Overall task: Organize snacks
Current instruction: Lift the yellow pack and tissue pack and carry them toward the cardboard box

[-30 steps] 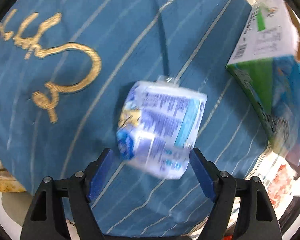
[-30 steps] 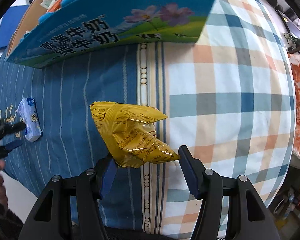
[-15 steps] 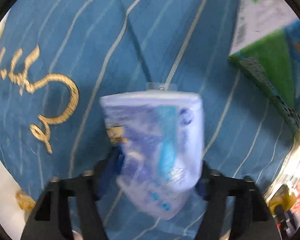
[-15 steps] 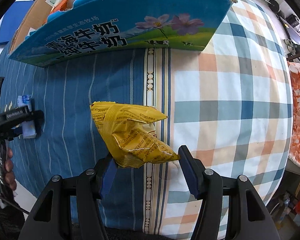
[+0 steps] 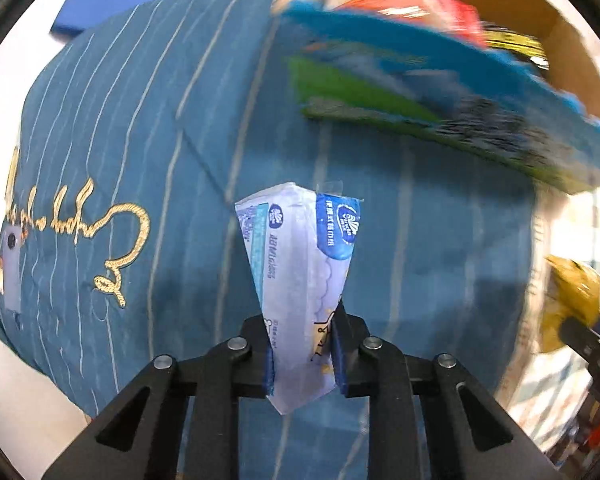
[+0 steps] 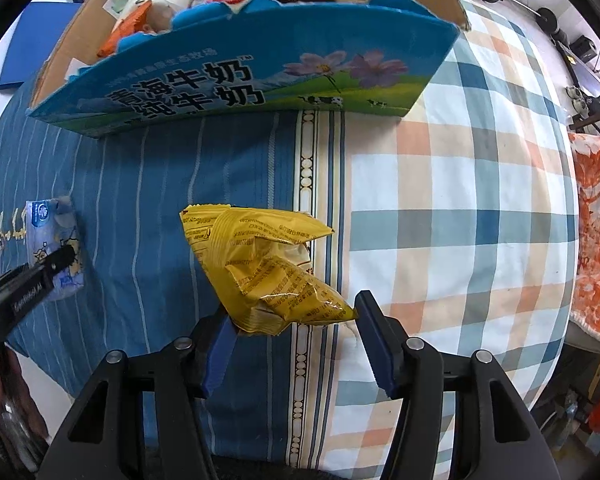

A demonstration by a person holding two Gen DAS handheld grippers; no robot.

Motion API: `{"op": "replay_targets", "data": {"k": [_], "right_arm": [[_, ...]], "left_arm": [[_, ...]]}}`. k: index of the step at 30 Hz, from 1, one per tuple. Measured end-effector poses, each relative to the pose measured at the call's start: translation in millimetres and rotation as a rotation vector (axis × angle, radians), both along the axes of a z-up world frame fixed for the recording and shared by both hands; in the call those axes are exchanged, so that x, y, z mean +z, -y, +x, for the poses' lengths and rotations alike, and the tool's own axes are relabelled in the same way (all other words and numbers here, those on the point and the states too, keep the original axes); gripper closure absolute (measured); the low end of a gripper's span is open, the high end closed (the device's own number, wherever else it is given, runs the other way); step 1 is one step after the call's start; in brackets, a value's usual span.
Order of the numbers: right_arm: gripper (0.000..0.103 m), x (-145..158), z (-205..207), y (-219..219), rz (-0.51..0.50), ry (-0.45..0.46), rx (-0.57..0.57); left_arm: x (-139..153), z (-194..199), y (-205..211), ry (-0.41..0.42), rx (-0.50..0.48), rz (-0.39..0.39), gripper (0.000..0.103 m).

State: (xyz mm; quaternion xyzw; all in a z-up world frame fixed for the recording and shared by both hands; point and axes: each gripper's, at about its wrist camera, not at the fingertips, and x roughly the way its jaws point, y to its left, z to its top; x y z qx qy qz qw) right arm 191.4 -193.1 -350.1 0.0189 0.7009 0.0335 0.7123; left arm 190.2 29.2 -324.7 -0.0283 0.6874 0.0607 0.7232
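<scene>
My left gripper (image 5: 302, 354) is shut on a white and blue tissue pack (image 5: 300, 272), held off the blue striped cloth (image 5: 140, 128). In the right wrist view the same tissue pack (image 6: 48, 236) shows at the far left, pinched by the left gripper (image 6: 62, 262). My right gripper (image 6: 296, 344) holds a crumpled yellow snack bag (image 6: 268, 264) between its blue pads (image 6: 374, 344), raised over the bed. A blue milk carton box (image 6: 260, 76) full of snack packets stands behind it; the box (image 5: 440, 92) sits upper right in the left wrist view.
A checked sheet (image 6: 472, 200) covers the right half of the bed. An orange patterned cloth (image 6: 596, 232) hangs at the right edge. Gold embroidery (image 5: 100, 232) marks the blue cloth. A blue mat (image 6: 36, 44) lies on the floor beyond.
The left gripper closed on the tissue pack and lifted it, swinging toward the box. The right gripper kept the yellow bag and edged nearer the box.
</scene>
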Motion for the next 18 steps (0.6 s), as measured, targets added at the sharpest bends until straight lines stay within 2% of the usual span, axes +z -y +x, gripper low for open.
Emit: {"op": "replay_targets", "data": {"k": [5,7,8,11,14,18], "right_arm": [[0.051,21.4,-2.0,-0.7,0.028,0.025,0.006],[0.061,28.8,0.3,-1.2,0.042,0.031,0.014],[0.063,30.0,0.7,-1.0,0.041,0.033,0.016],[0.068,30.0,3.2,2.0,0.048,0.029,0.015],[0.071,36.0,2.5,8.5,0.068,0.038,0.001],[0.073,58.5,1.4,12.3,0.105,0.064,-0.007]], "left_arm": [[49.0,-16.8,29.0,0.079,-0.074,-0.041,0.084],[68.0,-16.4,40.4,0.105,-0.095,-0.061,0.084],[73.4,-21.6,45.7,0.114,-0.103,-0.064,0.084],[78.1,2.2,48.3,0.125,-0.099,-0.082,0.084],[77.5,9.4,45.5,0.126,-0.085,-0.114,0.084],[93.7,14.7,44.5,0.134,-0.076,-0.178,0.084]]}}
